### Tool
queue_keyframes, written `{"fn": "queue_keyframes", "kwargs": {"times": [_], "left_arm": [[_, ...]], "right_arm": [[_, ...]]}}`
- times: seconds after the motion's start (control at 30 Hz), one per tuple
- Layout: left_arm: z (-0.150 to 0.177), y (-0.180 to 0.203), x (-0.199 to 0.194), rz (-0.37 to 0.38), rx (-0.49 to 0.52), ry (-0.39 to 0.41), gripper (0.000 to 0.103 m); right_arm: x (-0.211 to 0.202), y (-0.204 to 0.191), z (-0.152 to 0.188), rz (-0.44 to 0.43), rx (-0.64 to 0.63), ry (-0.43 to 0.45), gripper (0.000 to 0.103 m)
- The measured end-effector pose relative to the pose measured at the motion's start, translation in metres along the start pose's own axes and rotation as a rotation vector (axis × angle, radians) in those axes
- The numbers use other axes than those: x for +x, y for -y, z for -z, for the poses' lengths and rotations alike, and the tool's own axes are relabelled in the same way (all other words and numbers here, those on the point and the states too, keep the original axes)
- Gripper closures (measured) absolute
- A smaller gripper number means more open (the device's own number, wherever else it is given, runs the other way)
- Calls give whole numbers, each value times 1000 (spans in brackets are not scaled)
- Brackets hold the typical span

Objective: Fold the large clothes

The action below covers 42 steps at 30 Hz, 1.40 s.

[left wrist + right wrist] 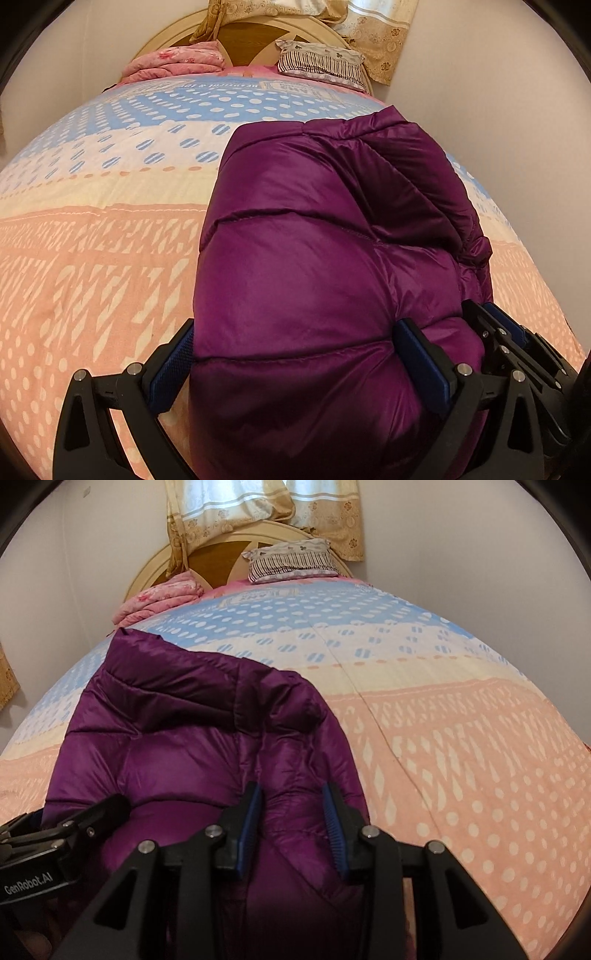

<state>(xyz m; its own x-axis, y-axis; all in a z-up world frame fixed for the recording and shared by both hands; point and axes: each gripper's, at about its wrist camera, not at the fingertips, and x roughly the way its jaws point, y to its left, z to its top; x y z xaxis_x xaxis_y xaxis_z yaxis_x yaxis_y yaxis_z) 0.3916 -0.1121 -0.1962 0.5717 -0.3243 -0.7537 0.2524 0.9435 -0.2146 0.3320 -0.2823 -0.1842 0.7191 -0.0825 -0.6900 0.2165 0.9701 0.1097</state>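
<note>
A purple quilted down jacket (pixel 314 240) lies bunched on the bed; it also shows in the right wrist view (pixel 192 738). My left gripper (pixel 295 354) straddles the jacket's near left part, fingers wide apart with puffy fabric bulging between the blue pads (pixel 421 365). My right gripper (pixel 293 830) sits on the jacket's near right edge, its pads (pixel 334 830) closer together with a fold of fabric pinched between them. The right gripper also shows in the left wrist view (pixel 517 343), and the left gripper in the right wrist view (pixel 66 830).
The bed (pixel 461 757) has a pink, cream and blue dotted cover. A striped pillow (pixel 291 563) and a folded pink blanket (pixel 162 596) lie at the wooden headboard (pixel 218 557). Curtains (pixel 266 509) hang behind. Walls close in on both sides.
</note>
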Motion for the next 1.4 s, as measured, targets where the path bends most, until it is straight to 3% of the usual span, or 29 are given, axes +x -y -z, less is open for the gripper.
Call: {"fn": "queue_keyframes", "kwargs": {"times": [0.13,0.27,0.43,0.5,0.57,0.67,0.87,0.97,1.23,1.4], "left_arm": [[2,0,0,1,-1,-3,1],[3,-2,0,3,0,-4,1],[5,-2,-1,2,2,-6,1],[4,-1,0,4,-2,-7,1],[3,0,0,2,1,-6,1],[4,2,-1,-3,5,-8,1],[13,-15,-9,41,-51,-55,1],[12,-18,-4,59,-64,-78,1],[10,-6,2,86,9,-81,1],[15,2,-9,96,63,-35,19]], "right_arm": [[-4,6,0,-16,26,26,65],[-10,7,2,-30,40,58,53],[-18,7,3,-2,59,106,48],[-25,12,5,23,98,145,19],[-23,16,4,32,122,132,19],[-3,21,0,-12,145,24,27],[18,28,-2,-141,171,-96,27],[18,24,-2,-135,156,-101,27],[17,22,3,-189,108,-119,48],[13,20,6,-238,85,-96,68]]}}
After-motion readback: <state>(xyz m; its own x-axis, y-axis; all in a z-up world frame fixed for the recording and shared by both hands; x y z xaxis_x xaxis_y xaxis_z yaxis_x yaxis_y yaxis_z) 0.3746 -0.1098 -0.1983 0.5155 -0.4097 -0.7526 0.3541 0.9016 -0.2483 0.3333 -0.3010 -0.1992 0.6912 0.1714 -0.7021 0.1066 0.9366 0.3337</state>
